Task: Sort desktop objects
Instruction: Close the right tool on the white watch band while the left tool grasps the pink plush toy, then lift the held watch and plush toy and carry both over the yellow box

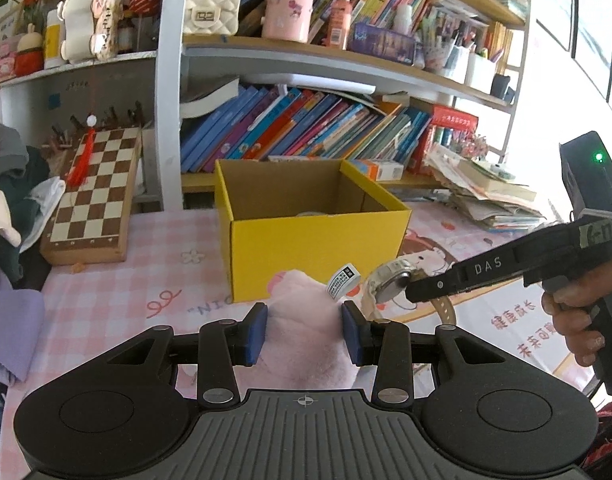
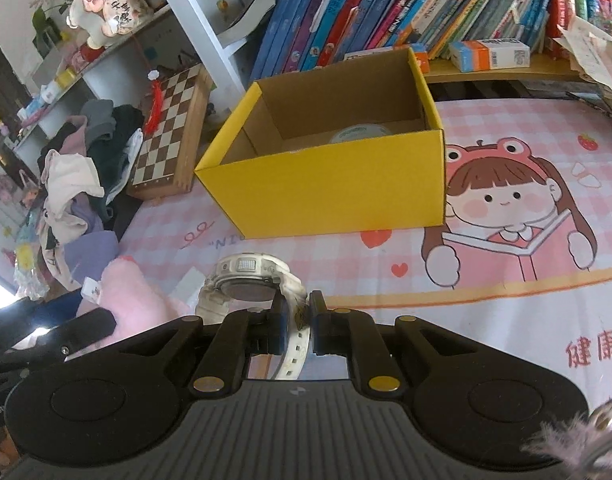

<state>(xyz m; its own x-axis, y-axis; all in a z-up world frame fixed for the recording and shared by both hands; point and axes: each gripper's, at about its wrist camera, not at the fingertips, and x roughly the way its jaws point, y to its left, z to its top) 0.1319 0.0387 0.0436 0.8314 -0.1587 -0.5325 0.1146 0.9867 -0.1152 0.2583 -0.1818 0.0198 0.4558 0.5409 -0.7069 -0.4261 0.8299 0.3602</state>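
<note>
Right gripper (image 2: 297,322) pinches white wristwatch (image 2: 248,280) strap; yellow box (image 2: 325,184) at 12 o'clock; left gripper (image 1: 304,334) clamps pink plush (image 1: 306,344).

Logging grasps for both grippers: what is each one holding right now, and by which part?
The right gripper is shut on the white watch, pinching its strap just below the case. The left gripper is closed on the pink plush toy, across its soft body.

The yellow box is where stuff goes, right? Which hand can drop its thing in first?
Probably the right. The right gripper is shut on the white watch, lifted, facing the yellow box. The left gripper clasps the pink plush toy, which looks lower, near the table.
</note>
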